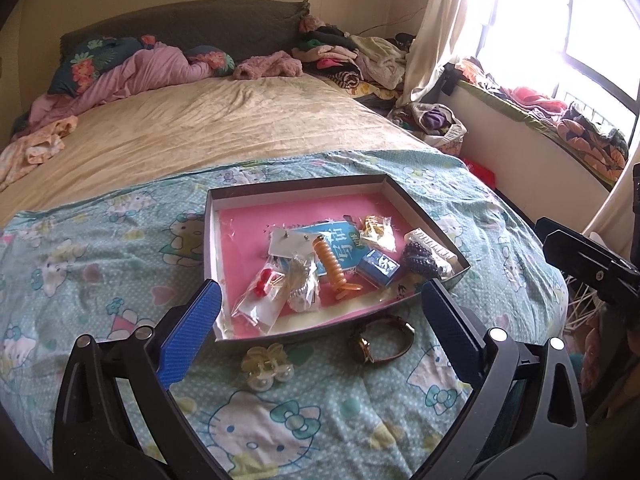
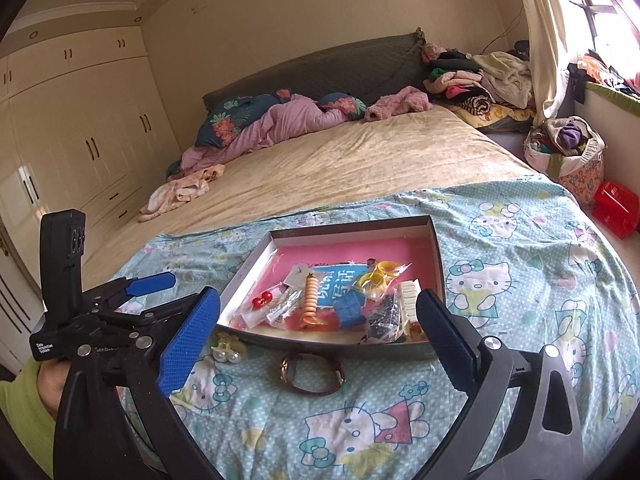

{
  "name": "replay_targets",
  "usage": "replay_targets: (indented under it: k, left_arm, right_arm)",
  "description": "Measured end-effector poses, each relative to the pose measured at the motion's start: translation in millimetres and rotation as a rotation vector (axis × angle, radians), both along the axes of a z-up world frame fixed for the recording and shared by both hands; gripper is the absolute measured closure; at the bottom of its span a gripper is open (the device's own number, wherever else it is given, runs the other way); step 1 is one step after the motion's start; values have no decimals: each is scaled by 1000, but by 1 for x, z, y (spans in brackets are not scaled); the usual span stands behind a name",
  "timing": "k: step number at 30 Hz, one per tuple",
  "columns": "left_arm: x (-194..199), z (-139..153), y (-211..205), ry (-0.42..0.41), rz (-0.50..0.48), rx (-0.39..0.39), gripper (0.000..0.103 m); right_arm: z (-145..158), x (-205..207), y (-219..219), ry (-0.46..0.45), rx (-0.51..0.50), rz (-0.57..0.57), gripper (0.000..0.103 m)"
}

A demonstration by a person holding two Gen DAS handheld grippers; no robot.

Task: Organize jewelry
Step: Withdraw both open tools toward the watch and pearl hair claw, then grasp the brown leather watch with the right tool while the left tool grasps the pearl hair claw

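A shallow box (image 1: 296,187) with a pink lining lies on the cartoon-cat blanket (image 1: 100,264). In it are several small items: a bag with red bows (image 1: 262,286), an orange spiral hair tie (image 1: 332,264), a small blue box (image 1: 378,266) and a white comb clip (image 1: 434,246). On the blanket in front of the box rest a brown-strapped watch (image 1: 380,340) and a pale hair claw with pearls (image 1: 266,364). My left gripper (image 1: 320,300) hovers open above the box's near edge, holding nothing. My right gripper (image 2: 318,304) is also open and empty, above the watch (image 2: 312,374) and the box (image 2: 352,227).
Crumpled bedding (image 1: 132,72) and a pile of clothes (image 1: 352,56) lie at the head of the bed. A wardrobe (image 2: 72,140) stands on the left. On the right are a full clothes basket (image 2: 568,152), a red box (image 2: 616,208) on the floor and a bright window.
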State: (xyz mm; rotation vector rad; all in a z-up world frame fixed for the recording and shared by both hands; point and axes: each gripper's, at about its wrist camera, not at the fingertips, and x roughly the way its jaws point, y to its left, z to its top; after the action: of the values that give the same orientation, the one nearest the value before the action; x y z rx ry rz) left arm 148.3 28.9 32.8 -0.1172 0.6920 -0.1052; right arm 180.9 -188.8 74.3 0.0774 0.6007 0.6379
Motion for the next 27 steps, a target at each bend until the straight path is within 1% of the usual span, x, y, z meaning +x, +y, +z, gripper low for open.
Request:
replay_targets:
  k: [5,10,13,16,21,27]
  left_arm:
    - [-7,-10,7,21,21,8,10]
    - [-12,-30,20,72,53,15,10]
    - [-13,-44,28,104,70,18,10]
    - [-14,-57,36,133,85,18,10]
    - [-14,-74,46,172,103,18,10]
    - [-12,-88,55,208,103,4,10]
  right_arm:
    - [-5,-7,7,14,-19,18,5]
    - [-23,-9,19,57,-52,40,5]
    - [-37,-8,30,87,-82,47,5]
    - [-54,-4,40,124,-90,51,5]
    - [-88,4,56,204,-128,45,5]
    - [-114,17,68,248,-167,30,5]
